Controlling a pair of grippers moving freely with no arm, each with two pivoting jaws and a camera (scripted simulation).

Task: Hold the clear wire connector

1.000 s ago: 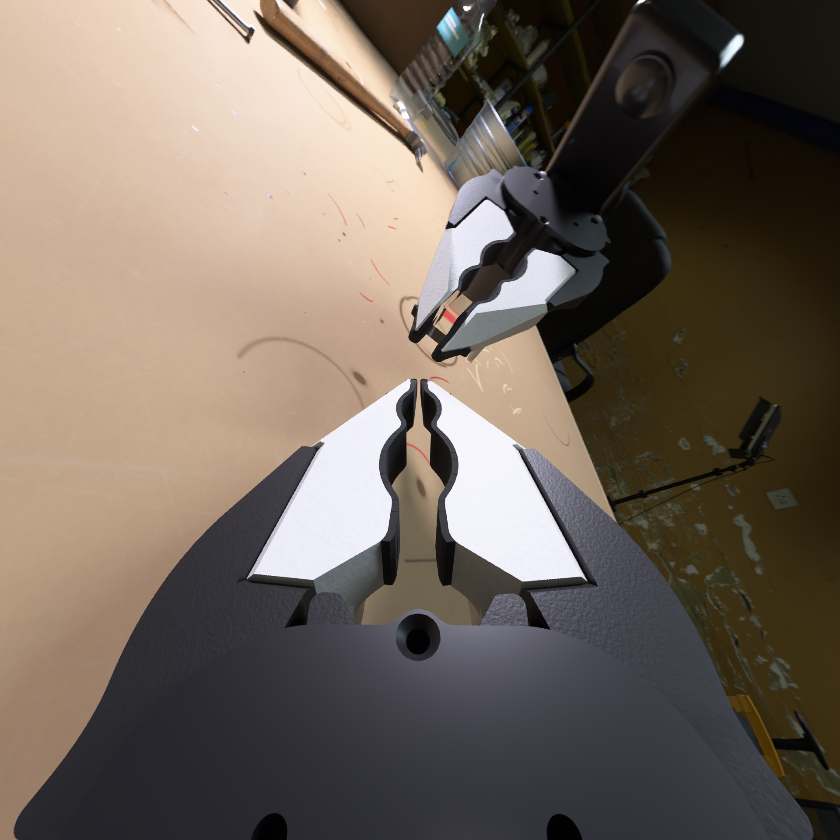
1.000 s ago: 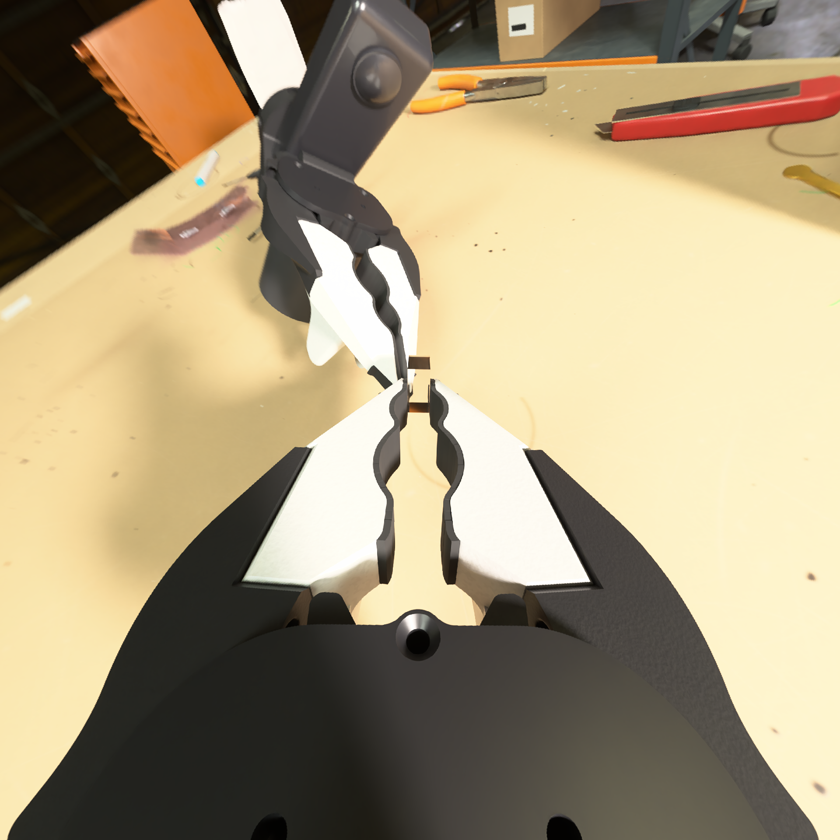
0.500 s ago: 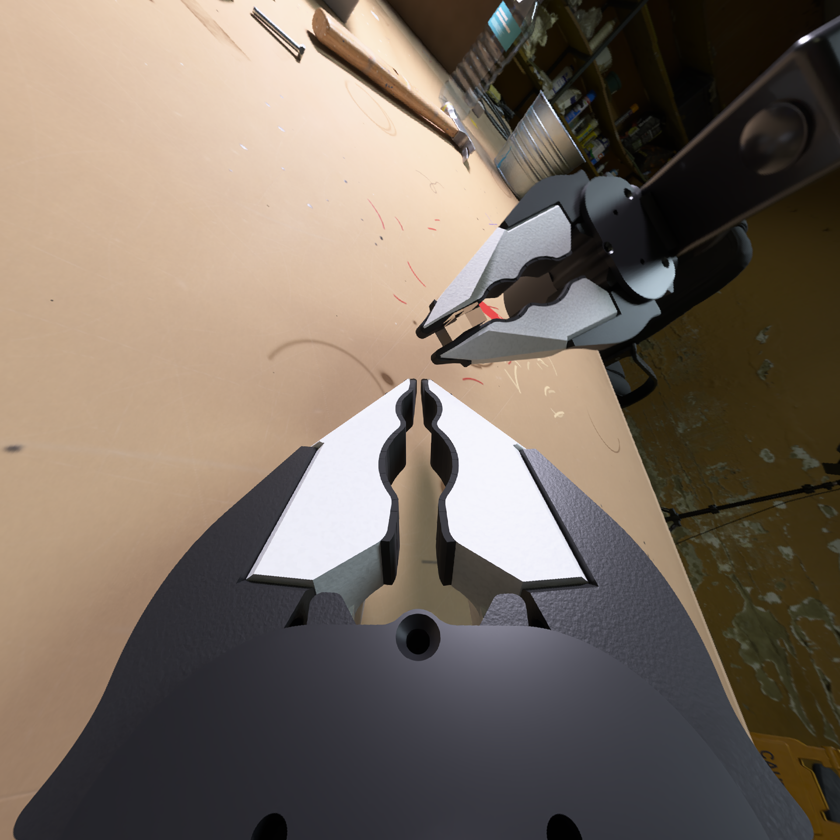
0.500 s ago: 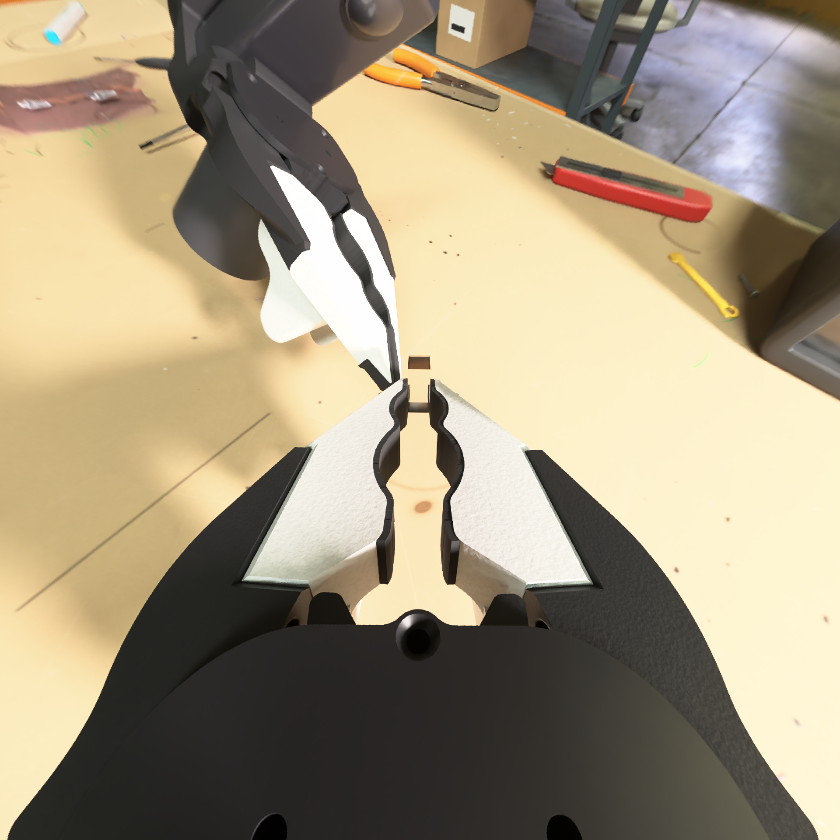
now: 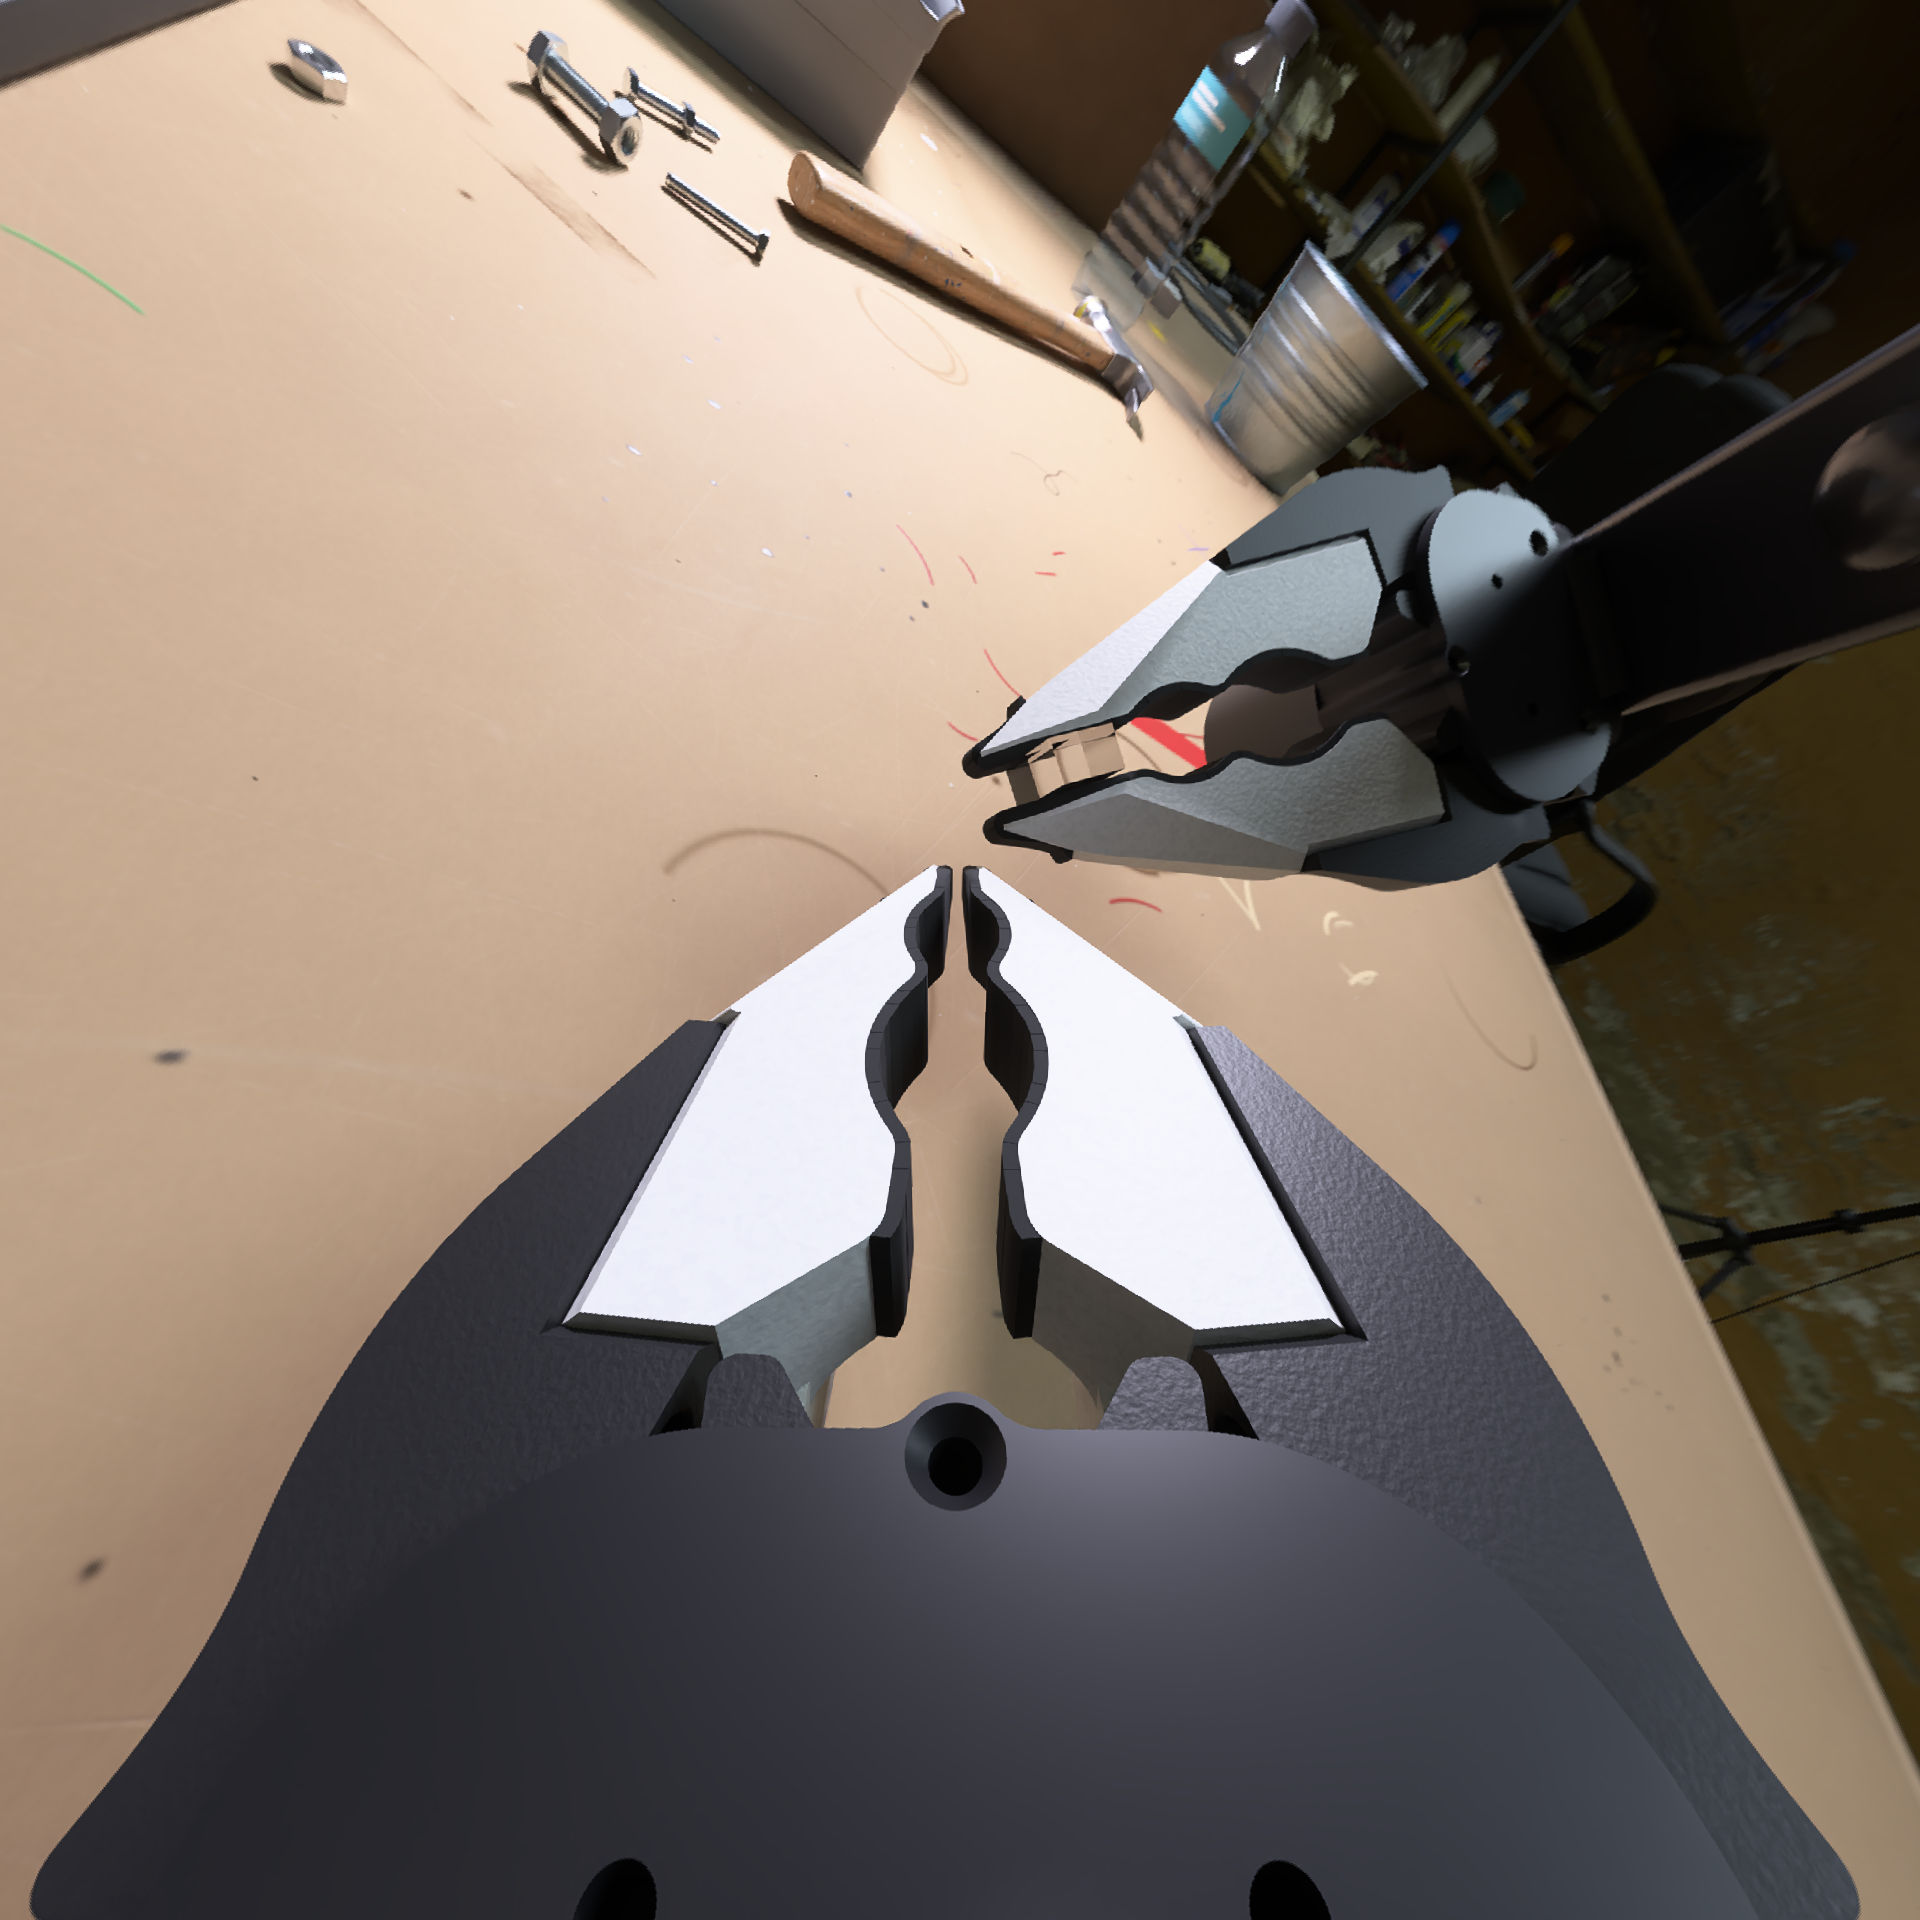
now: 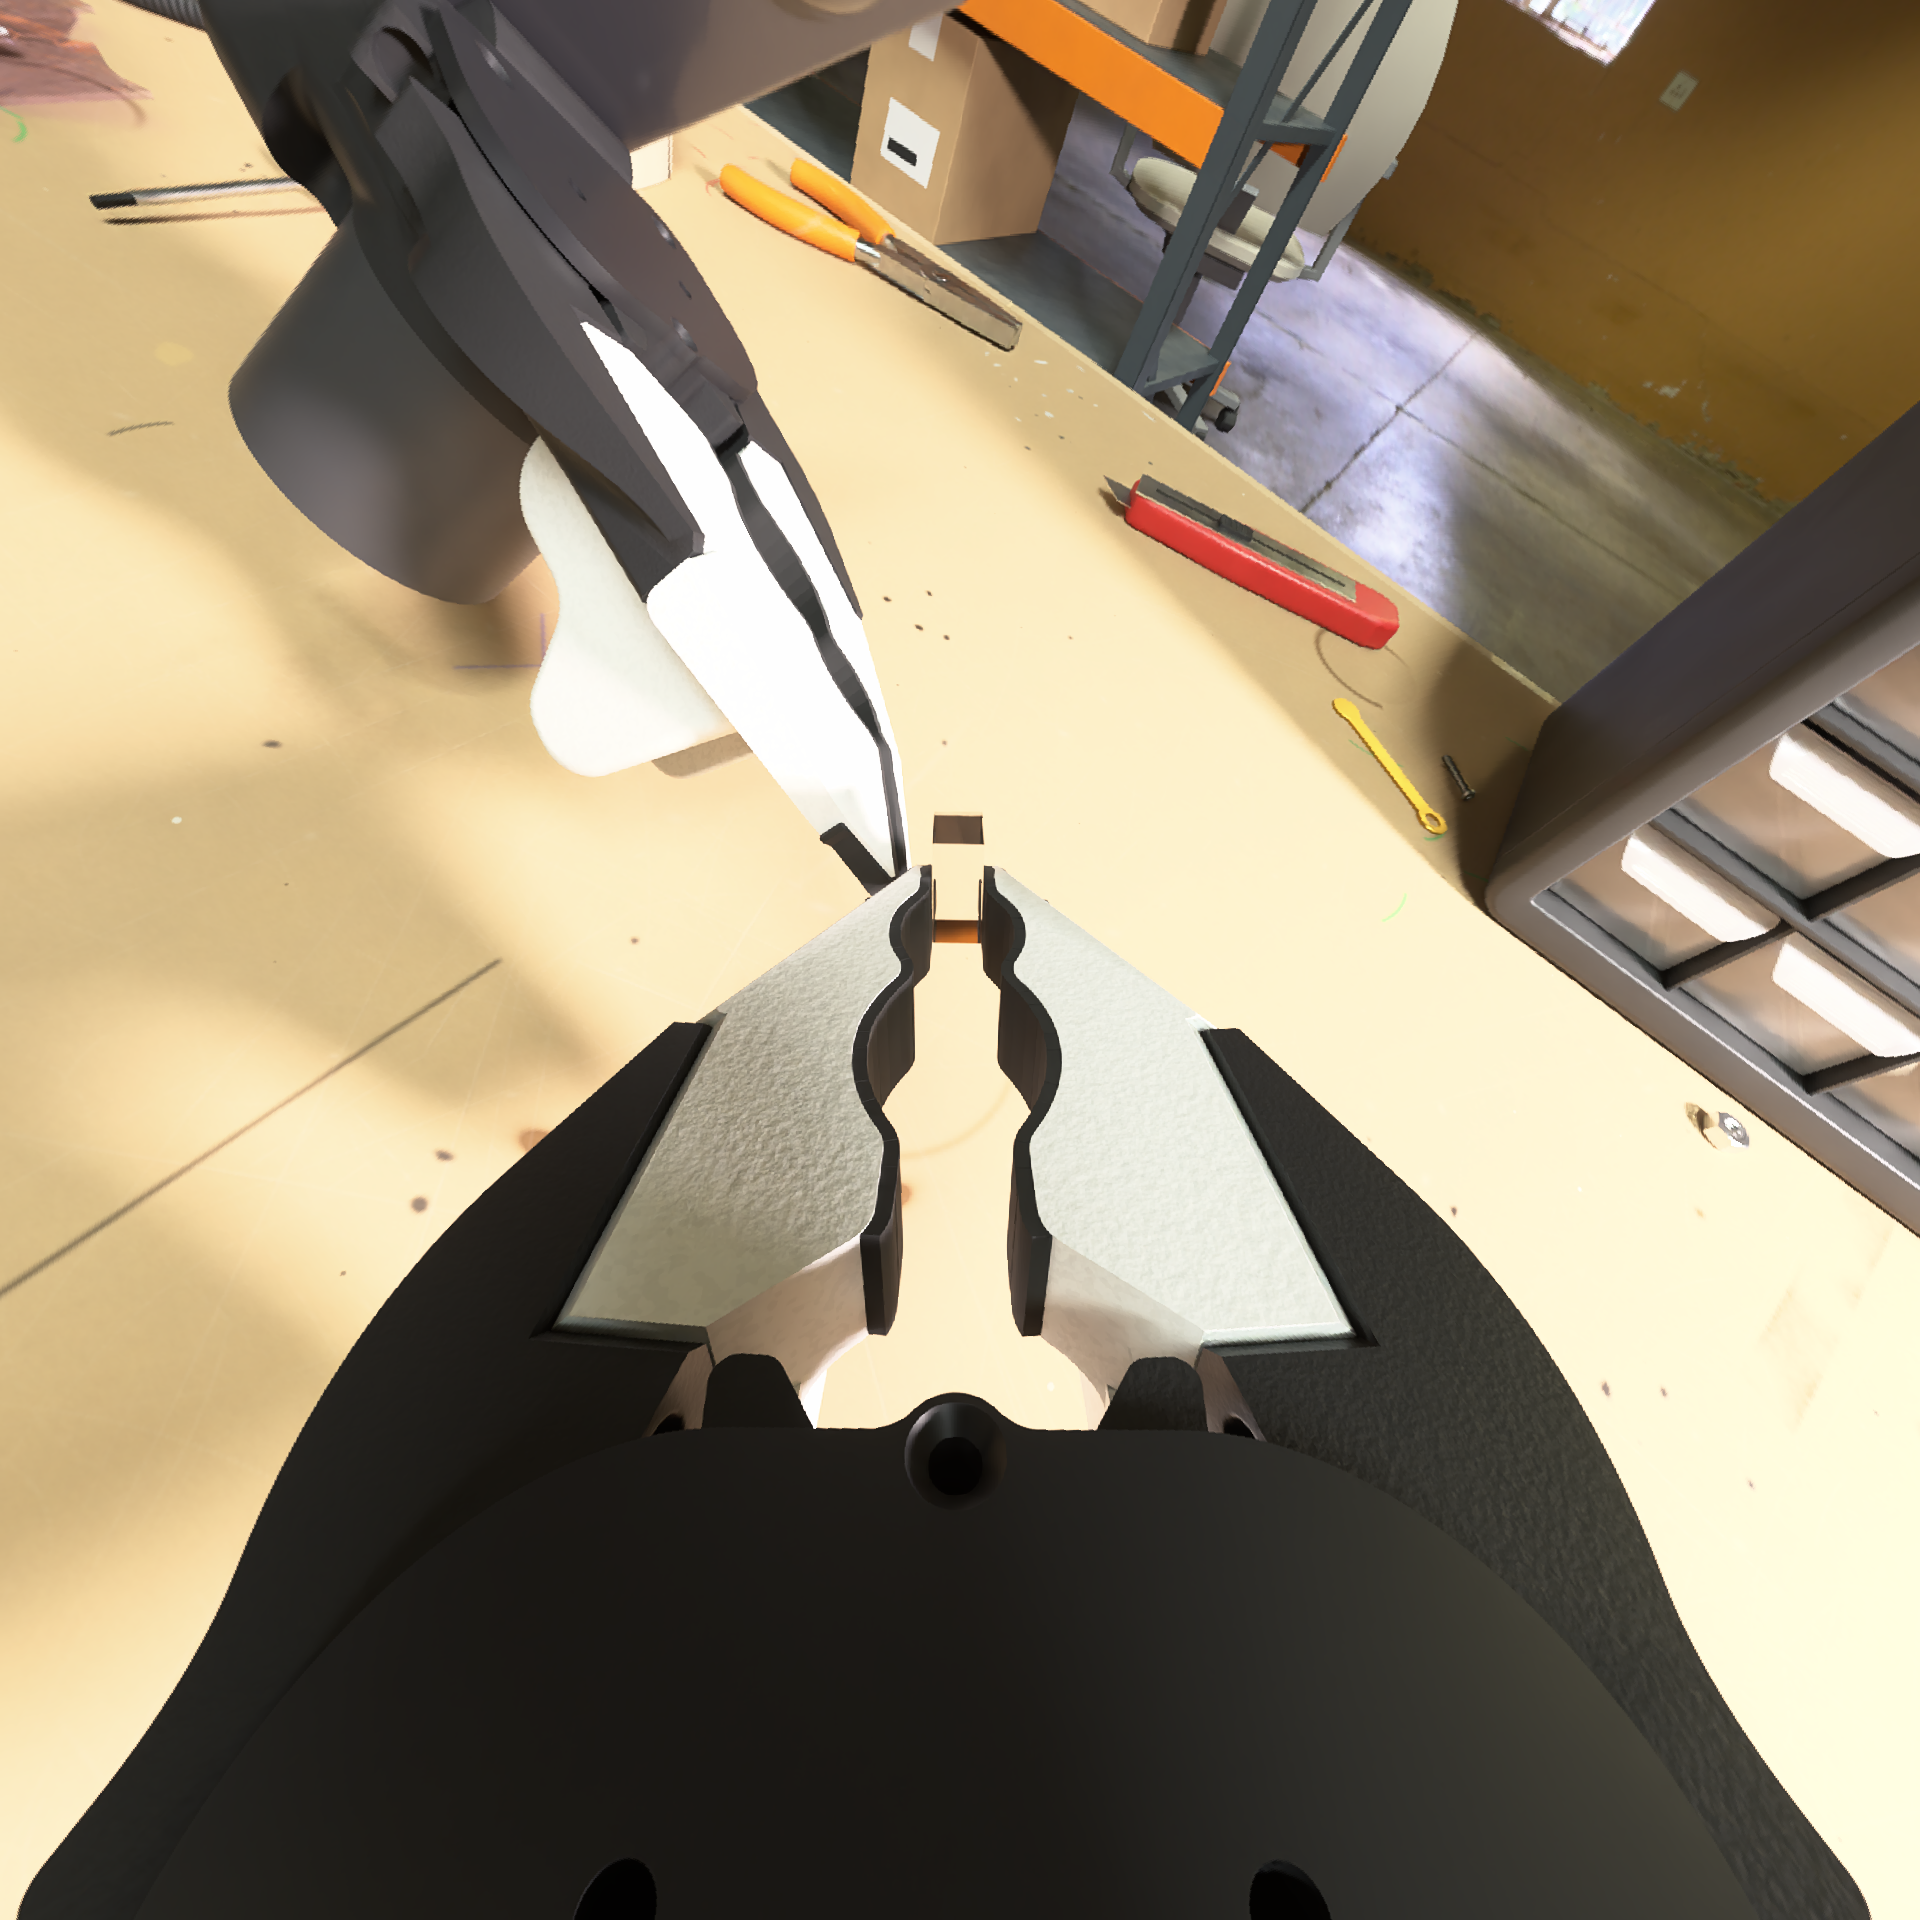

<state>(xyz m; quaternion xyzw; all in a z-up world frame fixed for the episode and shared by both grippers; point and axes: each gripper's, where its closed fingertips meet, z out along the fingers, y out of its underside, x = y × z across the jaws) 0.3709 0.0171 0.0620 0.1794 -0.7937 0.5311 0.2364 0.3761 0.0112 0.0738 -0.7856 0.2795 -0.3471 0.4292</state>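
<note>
My tan wooden desk (image 5: 416, 623) carries one wooden-handled hammer (image 5: 966, 281), two bolts (image 5: 582, 94), one loose nut (image 5: 317, 71), one red utility knife (image 6: 1257, 561), one pair of orange-handled pliers (image 6: 873, 244) and one yellow cotter pin (image 6: 1387, 764). My right tool (image 6: 956, 883) has its white, wavy-edged fingers (image 6: 1122, 1122) clamped on the one clear wire connector (image 5: 1070, 753), a small blocky transparent piece pinched at the tips above the desk. My left tool (image 5: 956, 878) sits nearly closed on nothing, its tips just beside the right tool's.
</note>
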